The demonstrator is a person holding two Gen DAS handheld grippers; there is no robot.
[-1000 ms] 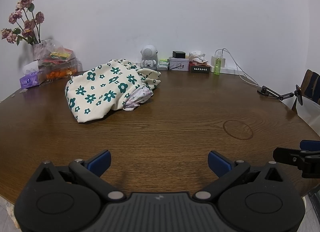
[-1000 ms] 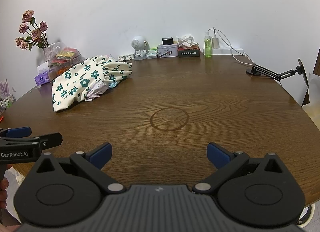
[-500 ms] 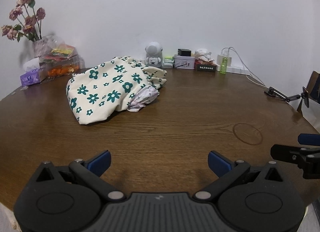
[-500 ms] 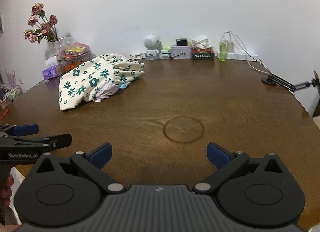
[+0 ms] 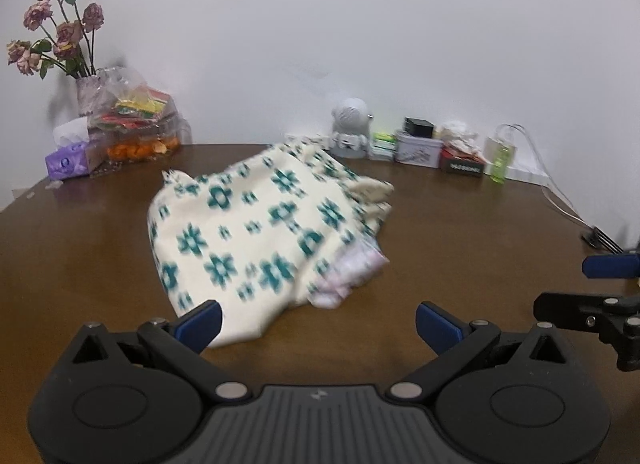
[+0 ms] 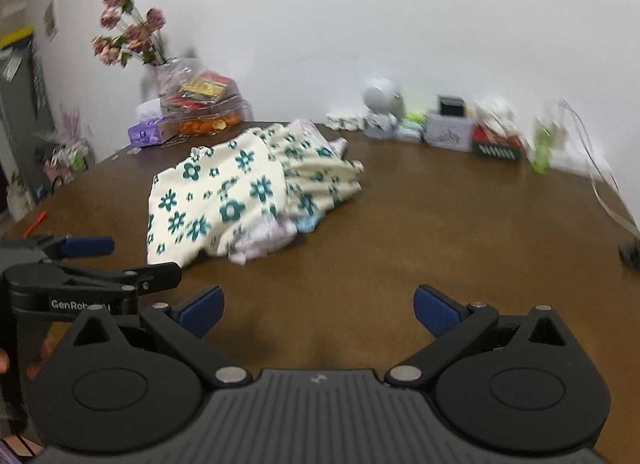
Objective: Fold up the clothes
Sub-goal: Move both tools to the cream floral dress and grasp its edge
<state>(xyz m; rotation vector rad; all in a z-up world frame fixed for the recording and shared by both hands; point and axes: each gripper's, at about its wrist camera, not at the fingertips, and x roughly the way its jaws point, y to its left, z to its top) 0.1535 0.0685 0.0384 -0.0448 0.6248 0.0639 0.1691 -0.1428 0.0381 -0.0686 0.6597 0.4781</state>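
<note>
Change since earlier frames: both grippers have been brought nearer to the clothes, which now fill more of each view; both views are blurred by motion.

Left wrist view, gripper: the left gripper (image 5: 318,324) is held with its blue fingers wide apart, nothing between them; its left fingertip overlaps the near edge of the cloth in the picture, though contact cannot be told.

Left wrist view, clothes: a cream garment with green flowers (image 5: 256,240) lies crumpled on the brown round table (image 5: 460,248), left of centre; a pale pink-white piece (image 5: 352,272) is tucked under its right edge.

Left wrist view, containers: at far left a clear plastic container (image 5: 140,127) is seen with coloured packets above and orange items below; a purple tissue box (image 5: 68,155) with a white tissue standing out is set just left of it; a vase of dried roses (image 5: 60,35) is placed behind. At the far edge a grey tin (image 5: 418,147) carries a small black box on top; a green bottle (image 5: 500,159) stands further right.

Left wrist view, other gripper: the right gripper (image 5: 592,288) is seen at the right edge, fingers apart.

Right wrist view, gripper: the right gripper (image 6: 316,310) is held open over bare table, near the cloth but apart from it.

Right wrist view, clothes: the flowered garment (image 6: 240,191) lies ahead to the left, with pale pink and light blue cloth showing at its near right edge.

Right wrist view, other gripper: the left gripper (image 6: 120,260) is seen at the left, fingers parted, just beside the garment's near left corner.
</note>
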